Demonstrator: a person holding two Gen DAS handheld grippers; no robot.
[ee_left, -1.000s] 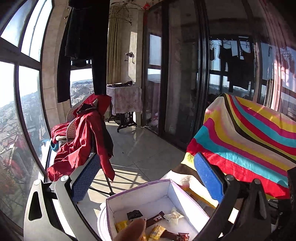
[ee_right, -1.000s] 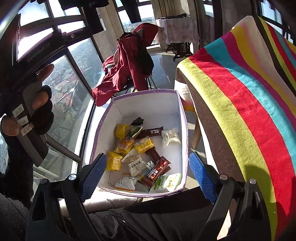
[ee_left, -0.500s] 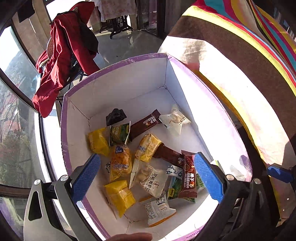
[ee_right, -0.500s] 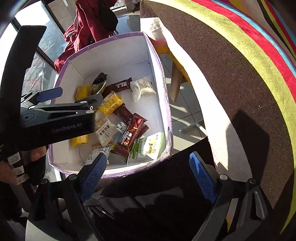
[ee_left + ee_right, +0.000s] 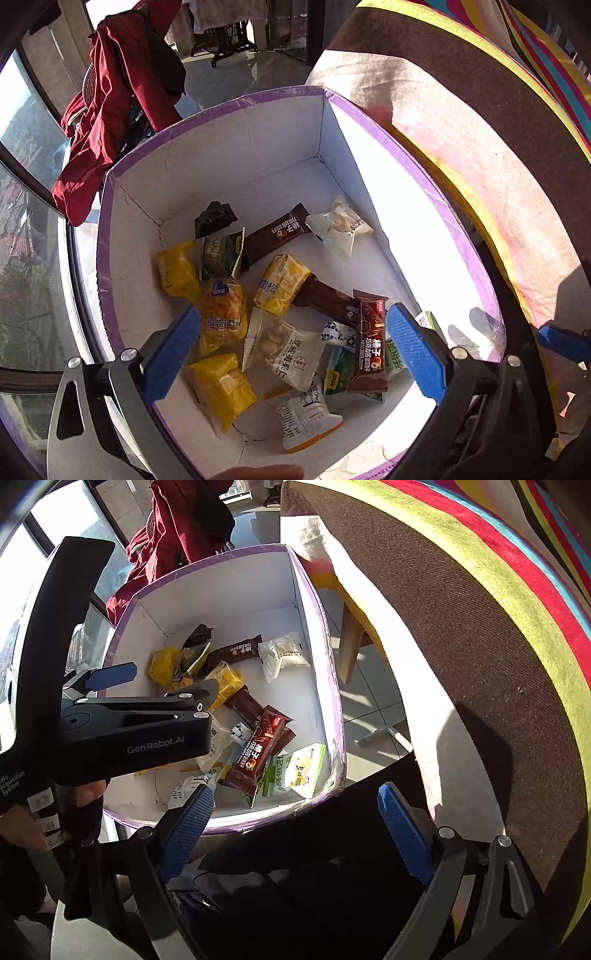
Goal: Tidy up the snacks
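A white box with a purple rim (image 5: 236,110) (image 5: 317,602) holds several wrapped snacks: yellow packs (image 5: 221,387), brown chocolate bars (image 5: 371,343) (image 5: 258,749), a white pack (image 5: 291,350), a green-and-white pack (image 5: 301,768). My left gripper (image 5: 291,354) is open and empty, hovering over the box's near half; it also shows from the side in the right wrist view (image 5: 155,686). My right gripper (image 5: 295,827) is open and empty, just outside the box's near rim, over dark cloth.
A table draped in striped cloth (image 5: 498,129) (image 5: 480,609) stands right of the box, its wooden leg (image 5: 349,642) close to the box wall. A chair with red clothing (image 5: 107,110) stands behind the box by the windows.
My left gripper has tilted down from facing the room and lowered over the box. My right gripper has drawn back to the box's near rim. Both stay open.
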